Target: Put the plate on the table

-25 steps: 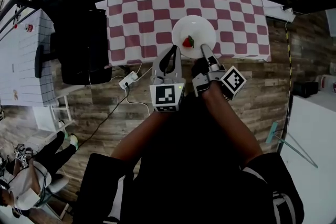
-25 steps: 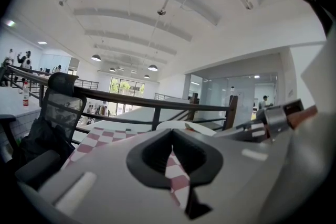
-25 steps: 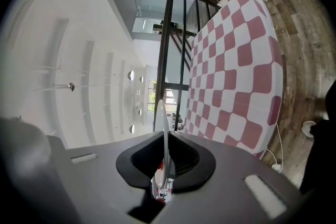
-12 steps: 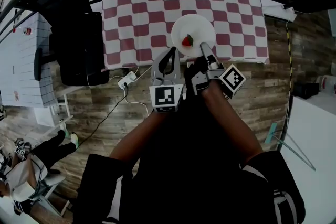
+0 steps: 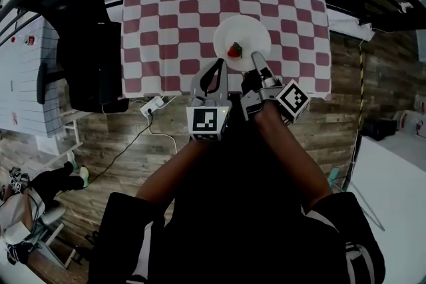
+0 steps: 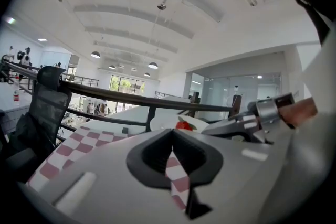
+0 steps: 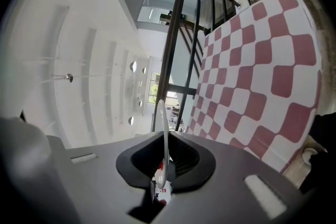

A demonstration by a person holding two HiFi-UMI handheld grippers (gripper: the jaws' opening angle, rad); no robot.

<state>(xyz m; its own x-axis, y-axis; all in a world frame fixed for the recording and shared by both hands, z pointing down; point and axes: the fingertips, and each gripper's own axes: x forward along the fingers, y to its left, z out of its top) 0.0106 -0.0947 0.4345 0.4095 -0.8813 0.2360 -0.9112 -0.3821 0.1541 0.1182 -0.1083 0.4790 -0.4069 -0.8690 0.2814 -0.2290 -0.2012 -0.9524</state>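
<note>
Within the last second I advanced the plate (image 5: pixel 242 43), its rim clamped by the right gripper (image 5: pixel 256 60), from the near edge of the table (image 5: pixel 166 16) inward to upper centre of frame, the left gripper (image 5: pixel 217 66) closed on nothing, so lowering and release apparently remained.

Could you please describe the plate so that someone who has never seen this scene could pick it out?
Look to the table with the red-and-white checked cover. Over its near side is a round white plate, its rim pinched by the right gripper. It is the only dish there, and a small red piece with a green top lies on it.
</note>
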